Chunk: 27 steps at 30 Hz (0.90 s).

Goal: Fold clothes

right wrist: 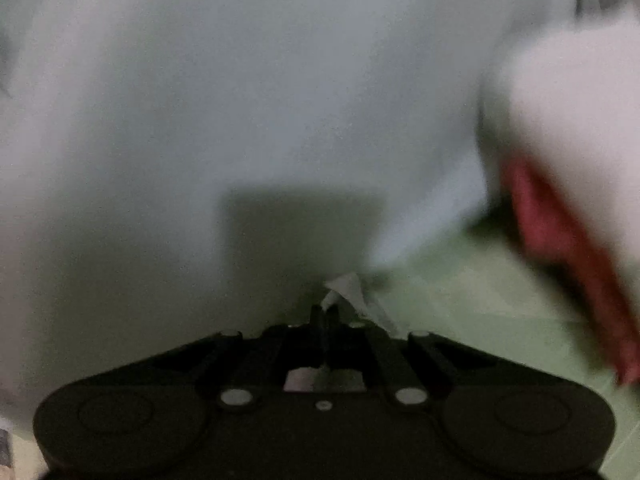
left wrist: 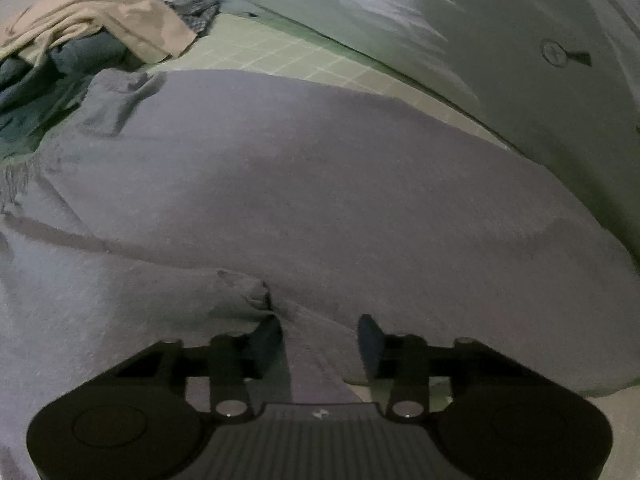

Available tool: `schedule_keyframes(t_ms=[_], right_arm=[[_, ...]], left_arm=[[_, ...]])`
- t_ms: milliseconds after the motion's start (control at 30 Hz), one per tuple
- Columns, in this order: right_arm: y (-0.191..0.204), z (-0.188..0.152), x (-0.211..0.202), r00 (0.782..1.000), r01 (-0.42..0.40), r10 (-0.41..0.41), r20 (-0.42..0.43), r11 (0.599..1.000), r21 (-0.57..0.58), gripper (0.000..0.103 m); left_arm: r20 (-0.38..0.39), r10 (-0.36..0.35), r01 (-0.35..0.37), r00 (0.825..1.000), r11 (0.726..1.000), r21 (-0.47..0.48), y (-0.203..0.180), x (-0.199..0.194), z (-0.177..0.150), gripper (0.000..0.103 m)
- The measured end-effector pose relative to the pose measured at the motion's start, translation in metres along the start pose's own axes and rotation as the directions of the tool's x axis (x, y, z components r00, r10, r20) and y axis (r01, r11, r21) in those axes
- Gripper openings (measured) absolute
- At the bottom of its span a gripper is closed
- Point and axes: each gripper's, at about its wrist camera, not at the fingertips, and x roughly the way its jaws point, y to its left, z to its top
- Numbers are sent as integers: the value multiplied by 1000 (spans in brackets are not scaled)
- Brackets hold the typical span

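Pale cloth [right wrist: 240,100] in pinched right gripper [right wrist: 325,312]

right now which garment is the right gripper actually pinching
The pale white garment: the right gripper is shut on its edge. The grey garment only lies under the open left gripper.

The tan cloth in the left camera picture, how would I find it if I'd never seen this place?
Start at the big grey garment spread over the green gridded mat, just ahead of the open left gripper. Follow it to the far left corner, where clothes lie heaped. The tan cloth is draped on top of that heap; it is the only sandy-coloured piece, with dark teal fabric under it.
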Motion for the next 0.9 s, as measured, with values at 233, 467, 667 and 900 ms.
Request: schedule_keyframes(t_ms=[233, 467, 667, 900], right_arm=[[-47, -45, -71, 989, 128, -126, -84, 991, 24, 0], [-88, -94, -95, 940, 294, -282, -191, 955, 38, 36], [-78, -83, -76, 958, 240, -244, -150, 970, -47, 62], [-68, -73, -10, 954, 194, -229, -192, 963, -187, 63]], left_arm=[[-7, -39, 39, 999, 999, -4, 9, -5, -2, 34], [-12, -40, 41, 999, 998, 38, 3, -10, -4, 58], [-4, -44, 44, 999, 993, 107, -8, -17, -10, 67], [-4, -32, 32, 999, 987, 157, -14, -19, -12, 72]])
